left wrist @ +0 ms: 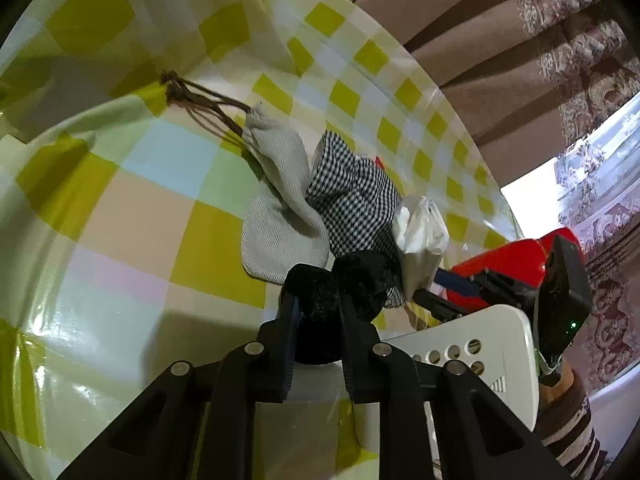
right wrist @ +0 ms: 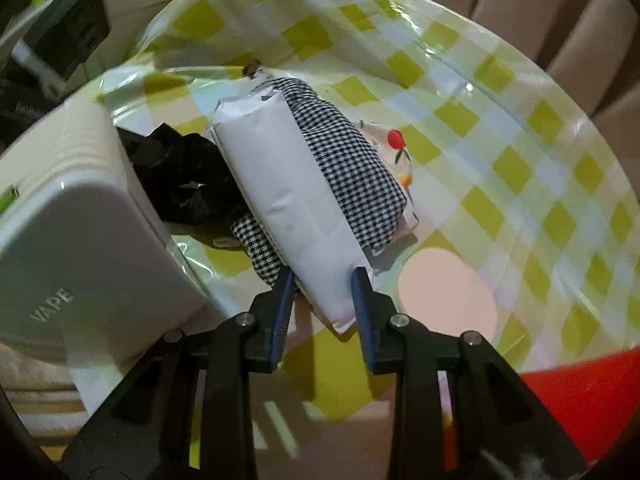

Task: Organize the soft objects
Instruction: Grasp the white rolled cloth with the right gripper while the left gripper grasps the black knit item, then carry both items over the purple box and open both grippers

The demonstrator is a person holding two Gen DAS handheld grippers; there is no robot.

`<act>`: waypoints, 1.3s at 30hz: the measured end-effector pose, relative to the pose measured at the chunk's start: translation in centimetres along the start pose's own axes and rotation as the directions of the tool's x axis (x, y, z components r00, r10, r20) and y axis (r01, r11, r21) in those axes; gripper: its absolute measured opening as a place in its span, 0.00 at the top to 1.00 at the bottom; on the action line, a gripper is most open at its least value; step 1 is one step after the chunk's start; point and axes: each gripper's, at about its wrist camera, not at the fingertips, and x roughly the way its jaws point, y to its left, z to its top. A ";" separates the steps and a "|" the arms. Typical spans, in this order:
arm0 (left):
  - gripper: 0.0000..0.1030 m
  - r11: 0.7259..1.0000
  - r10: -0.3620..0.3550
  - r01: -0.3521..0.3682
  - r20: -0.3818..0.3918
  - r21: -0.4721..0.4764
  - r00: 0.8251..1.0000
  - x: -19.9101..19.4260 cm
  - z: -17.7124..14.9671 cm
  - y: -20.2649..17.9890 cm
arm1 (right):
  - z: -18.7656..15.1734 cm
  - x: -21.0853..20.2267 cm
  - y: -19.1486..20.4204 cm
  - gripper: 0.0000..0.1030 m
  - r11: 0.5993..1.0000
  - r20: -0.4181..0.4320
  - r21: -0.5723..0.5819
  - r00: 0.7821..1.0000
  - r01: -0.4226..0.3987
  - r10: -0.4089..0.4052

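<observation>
Left wrist alone shows the grey pouch (left wrist: 280,216) beside the houndstooth cloth (left wrist: 356,200).

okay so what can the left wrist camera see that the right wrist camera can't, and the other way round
Only the left wrist view shows the grey drawstring pouch with its brown cord, and the left gripper shut on a black velvety item.

Only the right wrist view shows the fruit-print fabric beyond the pile, the "VAPE" lettering on the white device, and the right gripper around the near end of the white packet; contact is unclear.

Both show the houndstooth cloth, the white packet, the white device and the checked tablecloth.
</observation>
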 end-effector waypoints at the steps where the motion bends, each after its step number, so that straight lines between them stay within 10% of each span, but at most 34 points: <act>1: 0.82 1.000 0.001 -0.001 0.009 -0.003 1.000 -0.1 0.1 0.0 | -0.1 -0.2 -0.2 0.70 1.000 0.002 0.030 1.000 -0.008 0.008; 15: 0.89 0.998 0.004 0.002 0.089 -0.062 0.996 -2.4 -0.5 1.1 | -2.3 -3.3 -0.8 0.76 0.961 0.009 0.276 1.000 -0.023 0.022; 39: 0.90 0.995 -0.037 0.052 0.175 -0.088 0.984 -7.1 -3.9 0.2 | -10.0 -10.7 2.8 0.80 0.932 -0.058 0.362 0.998 -0.003 0.026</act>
